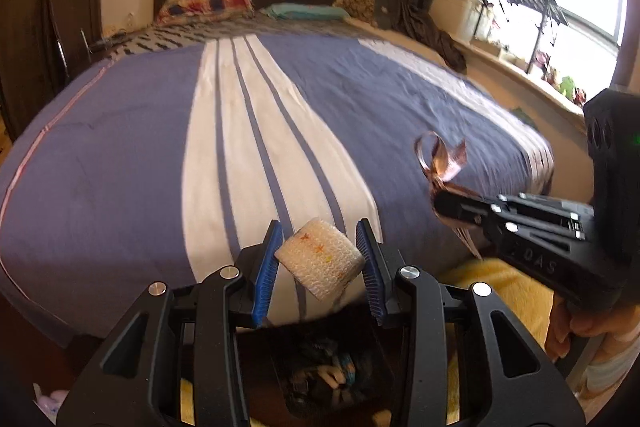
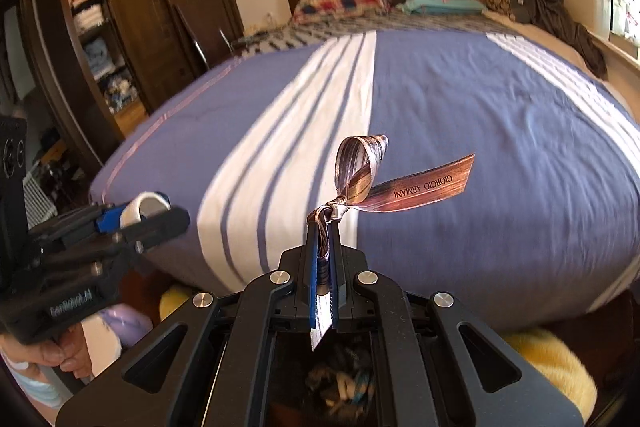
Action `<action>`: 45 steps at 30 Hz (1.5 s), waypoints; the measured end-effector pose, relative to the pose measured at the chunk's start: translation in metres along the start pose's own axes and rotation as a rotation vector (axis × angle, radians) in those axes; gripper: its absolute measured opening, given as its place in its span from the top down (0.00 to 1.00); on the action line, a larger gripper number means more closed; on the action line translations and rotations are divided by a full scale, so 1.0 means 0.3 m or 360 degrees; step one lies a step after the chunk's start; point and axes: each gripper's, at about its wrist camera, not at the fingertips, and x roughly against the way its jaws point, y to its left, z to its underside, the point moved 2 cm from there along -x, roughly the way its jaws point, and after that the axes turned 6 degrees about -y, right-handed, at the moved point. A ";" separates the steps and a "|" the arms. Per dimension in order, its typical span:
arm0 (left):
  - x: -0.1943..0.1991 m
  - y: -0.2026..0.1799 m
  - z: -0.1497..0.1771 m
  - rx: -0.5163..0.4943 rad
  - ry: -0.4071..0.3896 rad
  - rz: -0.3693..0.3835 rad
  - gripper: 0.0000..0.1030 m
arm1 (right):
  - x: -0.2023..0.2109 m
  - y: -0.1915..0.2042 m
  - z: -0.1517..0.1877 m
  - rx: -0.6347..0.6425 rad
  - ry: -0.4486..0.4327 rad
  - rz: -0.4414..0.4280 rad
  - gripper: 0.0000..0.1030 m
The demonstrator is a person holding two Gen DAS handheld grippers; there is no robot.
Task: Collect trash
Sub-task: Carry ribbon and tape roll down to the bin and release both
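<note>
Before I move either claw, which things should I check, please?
1. Left claw holds the roll: ok. It sits between the blue pads, but tilted.
2. Right claw holds the ribbon: ok. The jaws are pinched shut just below the knot, and the loop and printed tail hang free.
3. The claws are apart: ok. A gap shows between them in both views.
4. Both loads are off the bed: ok. They are in the air near its edge.
5. A bin is below: cannot tell. There is only a dark, blurred shape under the claws.
</note>
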 end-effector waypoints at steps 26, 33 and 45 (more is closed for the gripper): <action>-0.434 0.101 0.639 0.0198 0.0836 0.0063 0.65 | -0.374 -0.076 0.582 -0.0203 0.0834 -0.0086 0.95; -0.520 0.120 0.728 0.0239 0.0968 0.0076 0.65 | -0.439 -0.062 0.629 -0.0189 0.0904 -0.0037 0.92; -0.528 0.129 0.706 0.0260 0.0978 0.0087 0.50 | -0.473 -0.099 0.599 -0.0277 0.0898 -0.0036 0.66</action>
